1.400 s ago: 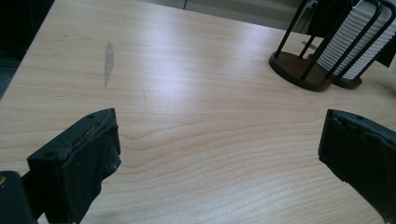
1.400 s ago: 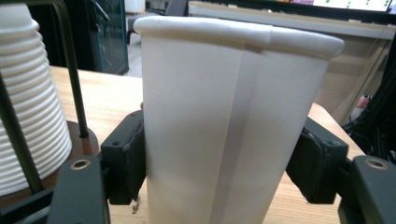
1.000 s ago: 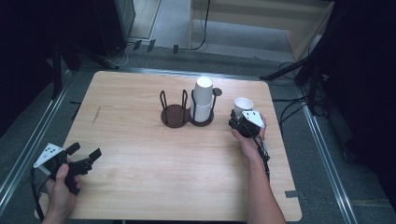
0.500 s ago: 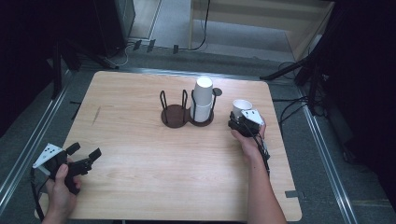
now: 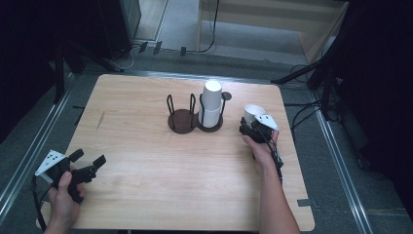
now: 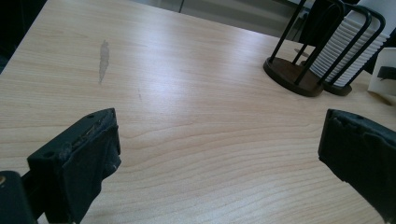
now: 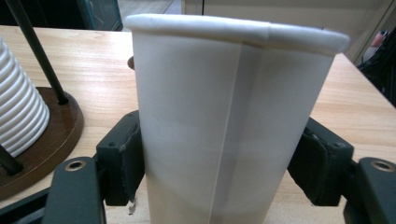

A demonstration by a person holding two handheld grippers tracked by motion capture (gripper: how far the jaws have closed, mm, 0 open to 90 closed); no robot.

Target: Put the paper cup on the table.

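Upright white paper cup (image 7: 224, 126) at right of table (image 5: 146, 146), right tool (image 5: 254, 127) jaws around it, just been easing apart, pads at its sides, left tool (image 5: 90, 165) released at lower left, cup holder (image 5: 195, 114) centre.

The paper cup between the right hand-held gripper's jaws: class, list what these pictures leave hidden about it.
- Paper cup base: cut off by the bottom edge of the right gripper view.
- Its inside: the right gripper view shows it side-on; too small in the high view.
- Its lower wall: hidden by the right hand-held gripper in the high view.
- Whether the pads press on it: shadowed contact line.
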